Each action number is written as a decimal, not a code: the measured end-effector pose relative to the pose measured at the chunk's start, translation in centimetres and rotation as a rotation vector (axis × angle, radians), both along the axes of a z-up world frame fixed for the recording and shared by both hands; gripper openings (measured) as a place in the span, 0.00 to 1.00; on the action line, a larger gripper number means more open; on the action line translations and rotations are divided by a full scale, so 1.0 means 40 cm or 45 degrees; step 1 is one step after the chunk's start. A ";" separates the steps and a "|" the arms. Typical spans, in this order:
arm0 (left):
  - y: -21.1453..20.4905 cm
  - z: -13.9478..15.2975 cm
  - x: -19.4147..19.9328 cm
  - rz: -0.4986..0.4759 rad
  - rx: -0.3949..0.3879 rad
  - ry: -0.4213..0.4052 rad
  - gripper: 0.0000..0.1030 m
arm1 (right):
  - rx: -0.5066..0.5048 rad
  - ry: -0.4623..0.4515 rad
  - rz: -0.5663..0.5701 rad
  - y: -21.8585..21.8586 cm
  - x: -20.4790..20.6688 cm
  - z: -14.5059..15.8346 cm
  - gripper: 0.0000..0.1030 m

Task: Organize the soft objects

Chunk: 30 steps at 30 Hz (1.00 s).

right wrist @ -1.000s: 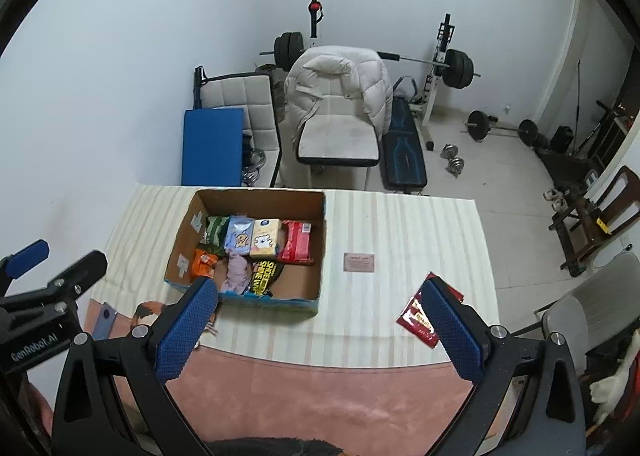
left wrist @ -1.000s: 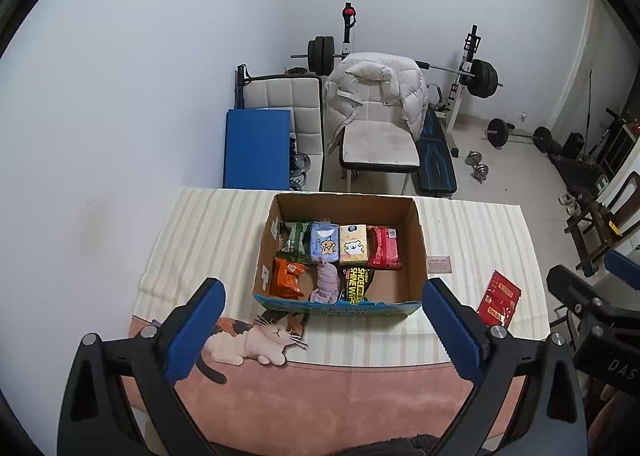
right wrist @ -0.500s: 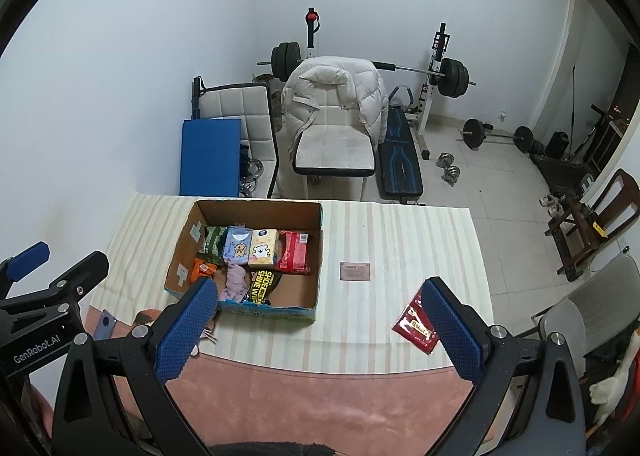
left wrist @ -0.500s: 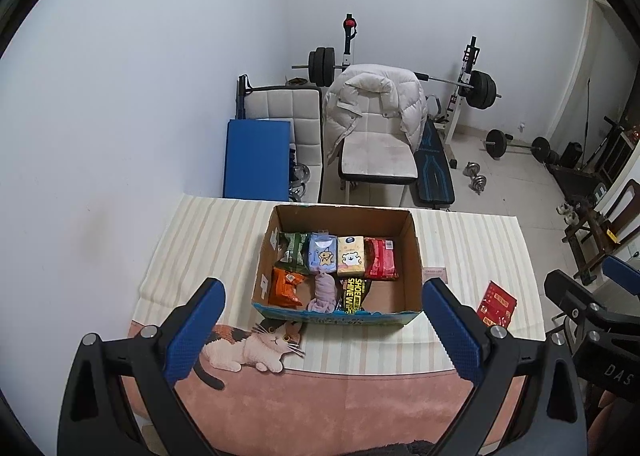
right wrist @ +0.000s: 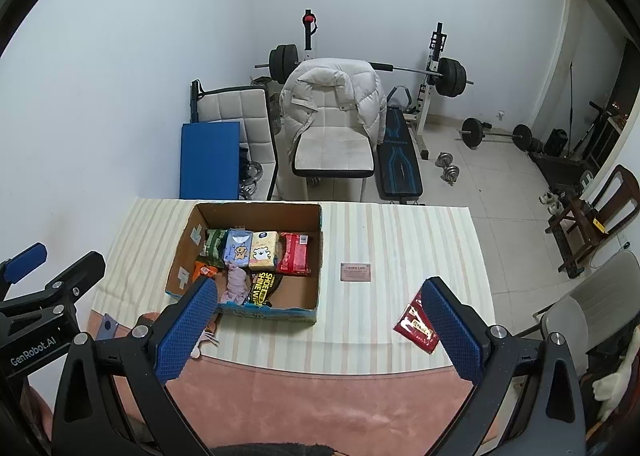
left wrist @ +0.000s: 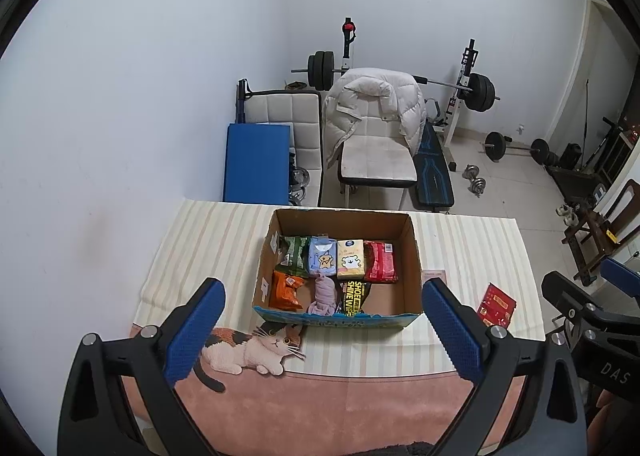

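Note:
An open cardboard box (left wrist: 412, 244) (right wrist: 316, 308) stands on the striped tablecloth. It holds several soft packs: green, blue, yellow and red tissue packs in a row, an orange pack (left wrist: 285, 289), a lilac cloth (left wrist: 323, 293) (right wrist: 236, 284) and a black shoe-shine pack (left wrist: 354, 296). A red packet (left wrist: 496, 305) (right wrist: 416, 326) lies on the table right of the box. My left gripper (left wrist: 320, 332) is open and empty, high above the table's near edge. My right gripper (right wrist: 318, 332) is open and empty, with its right finger over the red packet.
A small pink card (right wrist: 356, 271) lies between box and red packet. A cat picture (left wrist: 256, 348) is on the cloth at the front. Behind the table are a chair with a white jacket (left wrist: 374, 108), a blue mat (left wrist: 256, 162) and weights.
Both grippers have risen and drawn back from the table, so the box and packet look smaller. Nothing on the table has moved.

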<state>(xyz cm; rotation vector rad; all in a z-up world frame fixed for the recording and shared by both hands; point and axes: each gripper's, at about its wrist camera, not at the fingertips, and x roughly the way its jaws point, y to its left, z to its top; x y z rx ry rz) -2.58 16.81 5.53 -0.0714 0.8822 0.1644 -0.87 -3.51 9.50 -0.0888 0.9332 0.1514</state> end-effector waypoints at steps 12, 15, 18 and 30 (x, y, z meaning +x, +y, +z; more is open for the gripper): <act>-0.005 0.003 -0.004 -0.004 -0.001 -0.010 0.98 | 0.005 -0.015 -0.026 -0.011 -0.010 0.002 1.00; -0.005 0.003 -0.004 0.000 -0.009 -0.008 0.98 | 0.004 -0.018 -0.025 -0.010 -0.011 0.002 1.00; -0.011 0.005 -0.005 -0.005 -0.009 -0.005 0.98 | 0.005 -0.021 -0.031 -0.011 -0.013 0.003 1.00; -0.013 0.004 -0.018 0.001 -0.018 0.004 0.98 | 0.005 -0.009 -0.043 -0.011 -0.020 0.000 1.00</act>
